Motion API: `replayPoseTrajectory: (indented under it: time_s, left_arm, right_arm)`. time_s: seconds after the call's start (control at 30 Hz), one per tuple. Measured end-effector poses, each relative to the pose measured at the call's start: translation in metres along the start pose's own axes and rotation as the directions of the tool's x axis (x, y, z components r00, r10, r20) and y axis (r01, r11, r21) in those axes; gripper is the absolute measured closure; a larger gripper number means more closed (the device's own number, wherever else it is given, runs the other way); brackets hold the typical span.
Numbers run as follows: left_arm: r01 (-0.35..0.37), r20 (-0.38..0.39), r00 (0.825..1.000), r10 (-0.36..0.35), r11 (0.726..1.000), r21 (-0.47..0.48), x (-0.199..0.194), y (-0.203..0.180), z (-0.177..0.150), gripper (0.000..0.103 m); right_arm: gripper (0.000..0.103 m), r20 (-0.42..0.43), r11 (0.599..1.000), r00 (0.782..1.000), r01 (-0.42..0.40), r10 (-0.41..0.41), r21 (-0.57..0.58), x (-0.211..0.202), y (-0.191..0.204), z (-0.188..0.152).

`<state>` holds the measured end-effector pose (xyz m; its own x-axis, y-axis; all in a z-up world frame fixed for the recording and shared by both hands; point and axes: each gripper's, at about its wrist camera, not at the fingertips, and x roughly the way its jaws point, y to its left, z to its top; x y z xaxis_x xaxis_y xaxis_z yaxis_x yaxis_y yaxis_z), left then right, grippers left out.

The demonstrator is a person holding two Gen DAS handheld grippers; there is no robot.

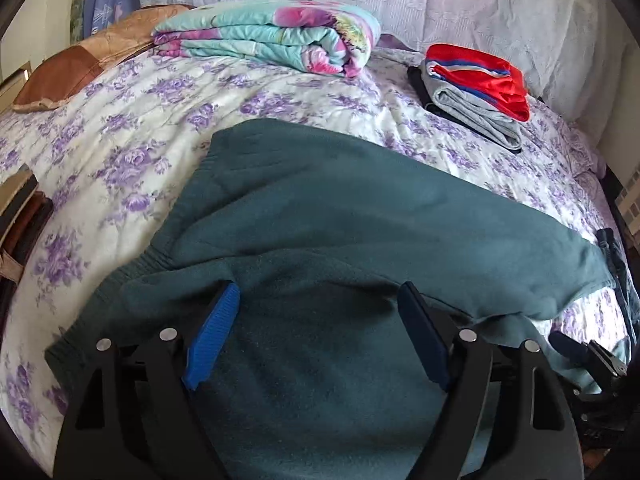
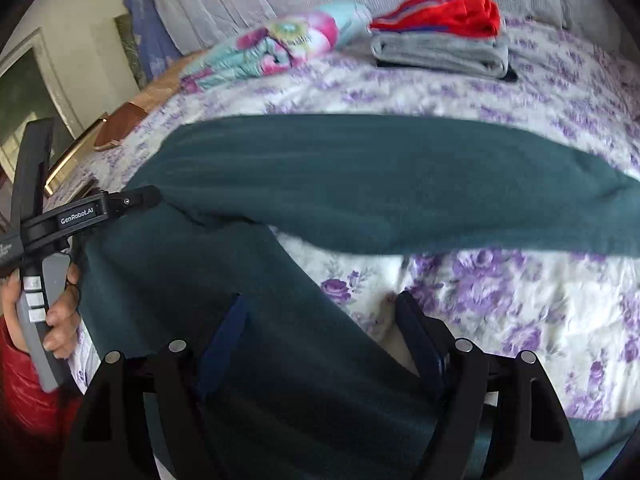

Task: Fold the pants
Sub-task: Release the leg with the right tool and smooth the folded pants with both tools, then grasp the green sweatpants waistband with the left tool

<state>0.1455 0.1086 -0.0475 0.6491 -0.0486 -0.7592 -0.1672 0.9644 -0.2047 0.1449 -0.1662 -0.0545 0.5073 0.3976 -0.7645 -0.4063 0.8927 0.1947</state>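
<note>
Across the whole frame of both wrist views spreads a bed (image 1: 120,128) under a white cover printed with purple flowers. Over its lower middle lie the dark teal pants (image 1: 320,216), folded so that 1 leg runs as a long band across the centre of the right wrist view and the other part drops toward the lower left of that frame. At the upper middle of the left wrist view sits a folded floral quilt (image 1: 272,36) in turquoise and pink, well apart from the pants. To its right, in the upper right, rests a small pile of folded clothes (image 1: 476,92), red on top of grey. The left gripper (image 1: 320,300) hangs over the teal fabric with its jaws spread wide and nothing pinched. The right gripper (image 2: 320,312) also stands with jaws apart, the fabric passing beneath them unclamped. A hand (image 2: 60,312) at the left edge holds the other tool.
</note>
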Motion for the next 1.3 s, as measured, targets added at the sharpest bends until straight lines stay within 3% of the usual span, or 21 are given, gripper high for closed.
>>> replayPoseTrajectory:
  time_s: [0.1,0.23,0.43,0.53,0.73,0.97,1.1,1.3]
  left_arm:
    - [0.066,0.029,0.997,-0.065,0.997,-0.032,-0.016,0.01,0.012,0.024]
    - [0.081,0.072,0.995,-0.074,0.991,-0.104,-0.027,0.032,0.03,0.024]
    - [0.033,0.084,0.996,-0.023,0.992,-0.123,-0.025,0.043,0.072,0.023]
    - [0.047,0.054,0.998,-0.041,0.993,-0.107,-0.012,0.049,0.093,0.019]
    - [0.014,-0.029,0.999,-0.018,0.992,-0.123,0.031,0.072,0.113,0.019]
    - [0.05,-0.1,0.993,-0.07,0.98,-0.195,0.066,0.094,0.112,0.022]
    - [0.049,-0.104,0.992,-0.064,0.989,-0.143,0.073,0.087,0.111,0.024]
    - [0.06,-0.099,0.993,-0.067,0.996,-0.072,0.077,0.075,0.11,0.04]
  right_arm:
    - [0.024,0.066,0.995,0.996,-0.068,0.063,0.07,-0.024,-0.011,0.007]
    - [0.02,0.161,0.988,0.986,-0.057,0.033,0.146,-0.05,-0.029,0.025]
    - [0.018,0.145,0.984,0.989,-0.018,-0.007,0.175,-0.039,-0.046,0.065]
    - [0.017,0.159,0.987,0.987,0.003,-0.029,0.162,-0.034,-0.058,0.073]
    - [0.017,0.109,0.982,0.994,0.005,-0.027,0.189,-0.004,-0.085,0.056]
    - [0.017,0.114,0.971,0.993,-0.041,0.015,0.236,0.009,-0.097,0.043]
    - [0.012,0.11,0.975,0.994,-0.038,0.014,0.22,0.012,-0.094,0.044]
    - [0.01,0.105,0.976,0.994,-0.039,0.017,0.214,0.012,-0.092,0.045]
